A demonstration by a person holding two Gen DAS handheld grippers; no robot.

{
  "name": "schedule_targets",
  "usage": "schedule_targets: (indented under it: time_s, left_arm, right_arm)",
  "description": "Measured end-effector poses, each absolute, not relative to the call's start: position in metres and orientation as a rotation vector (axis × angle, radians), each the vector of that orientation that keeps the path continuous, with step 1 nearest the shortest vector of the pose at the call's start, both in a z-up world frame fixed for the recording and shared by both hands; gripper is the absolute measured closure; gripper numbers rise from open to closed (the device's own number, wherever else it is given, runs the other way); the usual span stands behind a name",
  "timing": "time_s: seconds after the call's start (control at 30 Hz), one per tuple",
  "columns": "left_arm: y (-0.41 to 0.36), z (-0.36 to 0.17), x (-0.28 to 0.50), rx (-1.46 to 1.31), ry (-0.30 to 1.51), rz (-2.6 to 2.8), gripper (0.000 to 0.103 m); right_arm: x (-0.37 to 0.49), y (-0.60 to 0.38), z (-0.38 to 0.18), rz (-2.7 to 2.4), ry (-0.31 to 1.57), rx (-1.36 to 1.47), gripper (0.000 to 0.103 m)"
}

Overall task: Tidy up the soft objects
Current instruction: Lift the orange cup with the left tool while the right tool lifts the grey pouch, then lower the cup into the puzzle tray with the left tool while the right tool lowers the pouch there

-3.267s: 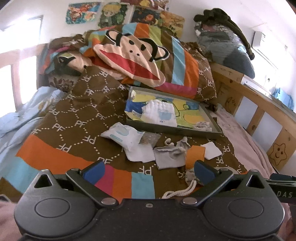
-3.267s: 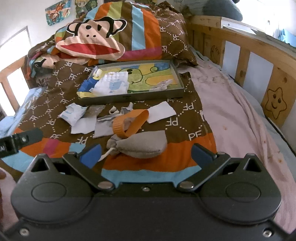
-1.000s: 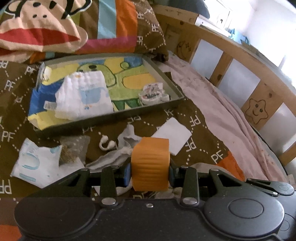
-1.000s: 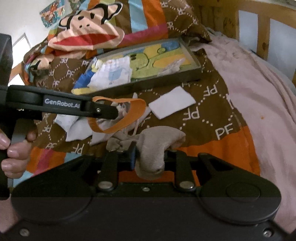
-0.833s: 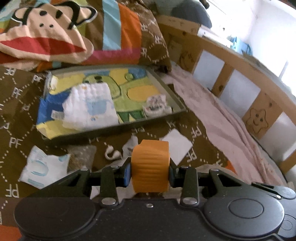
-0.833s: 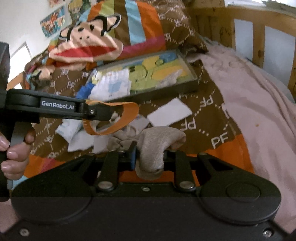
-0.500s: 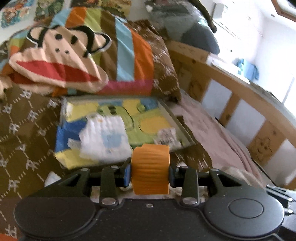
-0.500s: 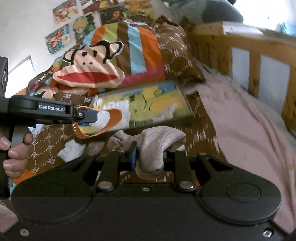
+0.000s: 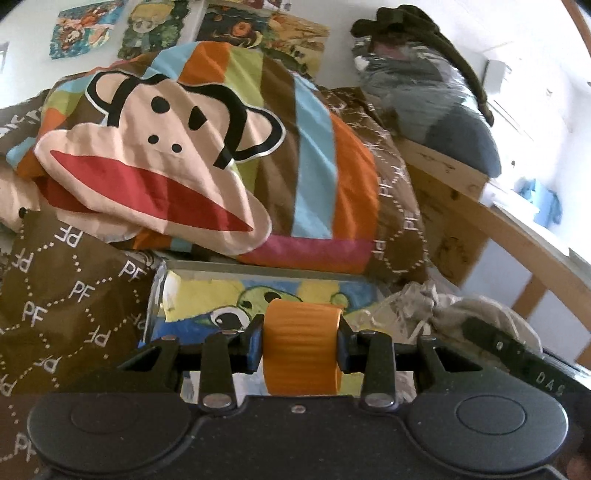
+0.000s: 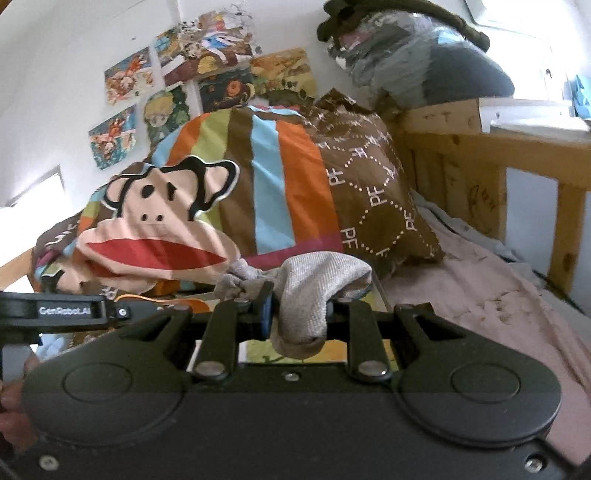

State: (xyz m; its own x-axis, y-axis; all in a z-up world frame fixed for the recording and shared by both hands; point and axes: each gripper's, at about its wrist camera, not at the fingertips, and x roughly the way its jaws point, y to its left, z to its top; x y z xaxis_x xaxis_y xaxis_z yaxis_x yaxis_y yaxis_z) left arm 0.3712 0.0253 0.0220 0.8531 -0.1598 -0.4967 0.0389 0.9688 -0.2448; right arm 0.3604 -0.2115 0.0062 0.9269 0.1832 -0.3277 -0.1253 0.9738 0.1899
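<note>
Left gripper clamped on one ribbed orange band, right gripper pinching one coarse-woven grey pouch, one shallow cartoon-lined tray just ahead beneath both, one monkey-face pillow beyond

White wall with posters; wooden bed rail; bright daylight at right.

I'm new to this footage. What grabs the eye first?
The big monkey-face pillow on the striped bedding, at the head of the bed. In front of it, the left tongs pinch an orange band and the right tongs a grey cloth pouch, both above the tray.
</note>
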Motion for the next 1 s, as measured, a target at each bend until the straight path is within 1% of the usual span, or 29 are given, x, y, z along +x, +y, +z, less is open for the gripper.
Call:
schedule_targets:
  time_s: [0.17, 0.37, 0.6, 0.7, 0.8, 0.87, 1.0]
  left_arm:
    - [0.017, -0.01, 0.403, -0.224, 0.548, -0.074, 0.064]
    - [0.005, -0.05, 0.422, -0.224, 0.582, -0.045, 0.064]
    - [-0.001, -0.069, 0.421, -0.199, 0.596, -0.034, 0.064]
    - [-0.002, -0.072, 0.421, -0.197, 0.613, -0.034, 0.063]
    - [-0.005, -0.074, 0.419, -0.18, 0.633, -0.036, 0.063]
    - [-0.005, -0.074, 0.417, -0.179, 0.641, -0.033, 0.063]
    - [-0.004, -0.073, 0.411, -0.192, 0.651, -0.029, 0.057]
  right_arm:
    - [0.394, -0.21, -0.04, 0.153, 0.437, 0.167, 0.088]
    - [0.411, -0.206, -0.08, 0.151, 0.528, 0.134, 0.088]
    - [0.414, -0.203, -0.091, 0.158, 0.543, 0.113, 0.087]
    - [0.411, -0.2, -0.091, 0.16, 0.549, 0.095, 0.085]
    - [0.412, -0.199, -0.086, 0.16, 0.552, 0.086, 0.081]
    - [0.41, -0.2, -0.082, 0.154, 0.557, 0.078, 0.072]
    - [0.407, -0.205, -0.077, 0.14, 0.562, 0.085, 0.061]
